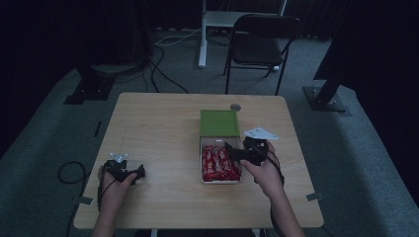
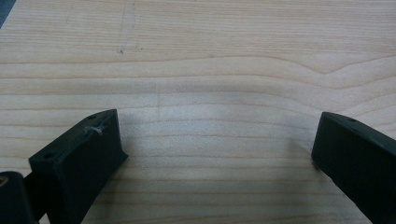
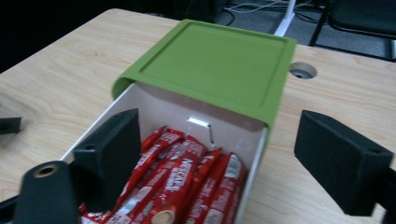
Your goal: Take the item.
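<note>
Drawer box, high view: green-sleeved box (image 1: 220,123) mid-desk, white tray pulled toward the person, red sachets (image 1: 220,165) inside; right claw (image 1: 232,150) hovers over them, left claw (image 1: 141,173) rests apart.
Desk, high view: pale wood desk (image 1: 158,128), grey carpet, folding chair (image 1: 262,42) behind, dim room.
Left claw, left gripper view: jaws spread wide over bare wood grain.
Right claw, right gripper view: jaws wide, empty, above the sachets (image 3: 187,182).
Handling: sachets likely light, soft, slippery foil; pinch one mid-length. Tray probably slides easily.
</note>
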